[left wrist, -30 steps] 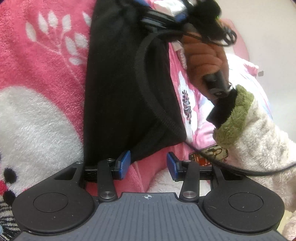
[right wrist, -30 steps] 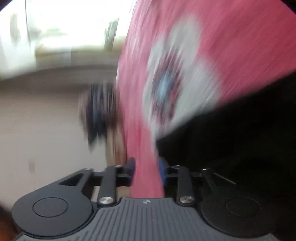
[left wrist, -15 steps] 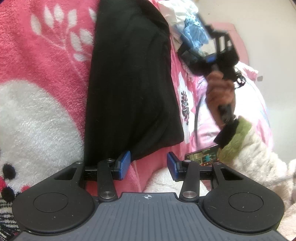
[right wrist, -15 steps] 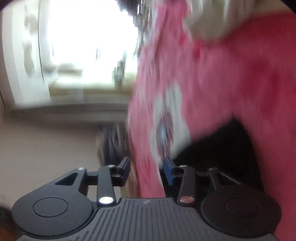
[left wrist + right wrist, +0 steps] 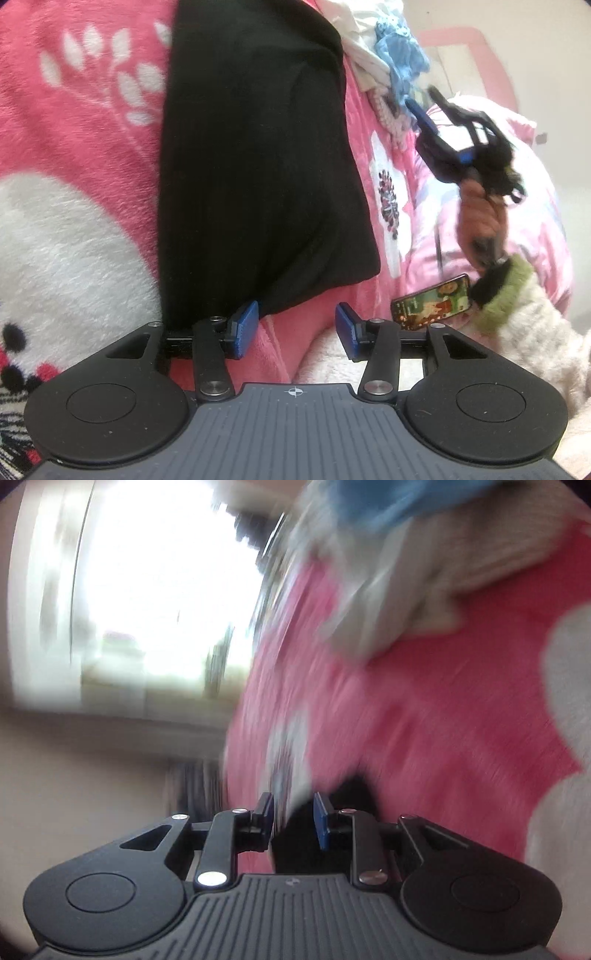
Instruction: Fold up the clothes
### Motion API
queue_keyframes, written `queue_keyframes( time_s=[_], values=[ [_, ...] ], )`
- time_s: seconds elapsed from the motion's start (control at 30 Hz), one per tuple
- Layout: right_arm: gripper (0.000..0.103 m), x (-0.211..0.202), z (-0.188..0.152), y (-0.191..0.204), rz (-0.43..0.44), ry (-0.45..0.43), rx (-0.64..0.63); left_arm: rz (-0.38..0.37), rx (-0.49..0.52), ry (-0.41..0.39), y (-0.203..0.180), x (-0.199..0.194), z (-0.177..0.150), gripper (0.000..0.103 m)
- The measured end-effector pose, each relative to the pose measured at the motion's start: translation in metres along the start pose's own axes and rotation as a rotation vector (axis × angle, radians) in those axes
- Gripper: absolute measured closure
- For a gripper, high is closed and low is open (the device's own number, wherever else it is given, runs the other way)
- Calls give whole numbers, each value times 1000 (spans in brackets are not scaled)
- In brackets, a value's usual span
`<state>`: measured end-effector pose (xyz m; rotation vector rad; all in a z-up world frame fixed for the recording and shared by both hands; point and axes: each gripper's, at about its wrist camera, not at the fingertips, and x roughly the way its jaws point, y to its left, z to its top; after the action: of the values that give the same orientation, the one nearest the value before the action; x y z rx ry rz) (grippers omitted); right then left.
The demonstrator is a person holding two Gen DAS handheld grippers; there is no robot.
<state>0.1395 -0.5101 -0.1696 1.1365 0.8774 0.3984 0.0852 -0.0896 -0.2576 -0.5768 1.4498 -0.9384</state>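
Folded black garment (image 5: 258, 166) lies lengthwise away (on pink blanket (image 5: 74, 122)); left tongs (image 5: 293, 328) opening, right tongs (image 5: 293, 818) closing, both empty.

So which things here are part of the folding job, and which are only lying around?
For the job:
- black garment, folded lengthwise on the pink blanket
- pile of clothes behind it, white and blue
- left tool and right tool, both holding nothing

Just lying about:
- phone, screen lit

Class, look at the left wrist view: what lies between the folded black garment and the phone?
In the left wrist view, only the pink fleece blanket lies between the black garment and the phone; nothing else rests on that stretch.
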Motion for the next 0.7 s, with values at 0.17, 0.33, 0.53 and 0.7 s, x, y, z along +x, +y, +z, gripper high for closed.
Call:
queue_keyframes(
  time_s=[0.17, 0.33, 0.53, 0.7],
  values=[
    [71, 49, -42, -1, -113, 343, -119, 14, -31, -25, 3, 1, -4, 55],
    [84, -27, -62, -58, -219, 142, 73, 25, -53, -52, 2, -5, -9, 55],
    [81, -83, -114, -25, -250, 36, -4, 133, 67, -58, -34, -12, -17, 55],
    [81, -49, -154, 15, -258, 147, -224, 228, 210, -103, -63, -27, -29, 54]
  ],
)
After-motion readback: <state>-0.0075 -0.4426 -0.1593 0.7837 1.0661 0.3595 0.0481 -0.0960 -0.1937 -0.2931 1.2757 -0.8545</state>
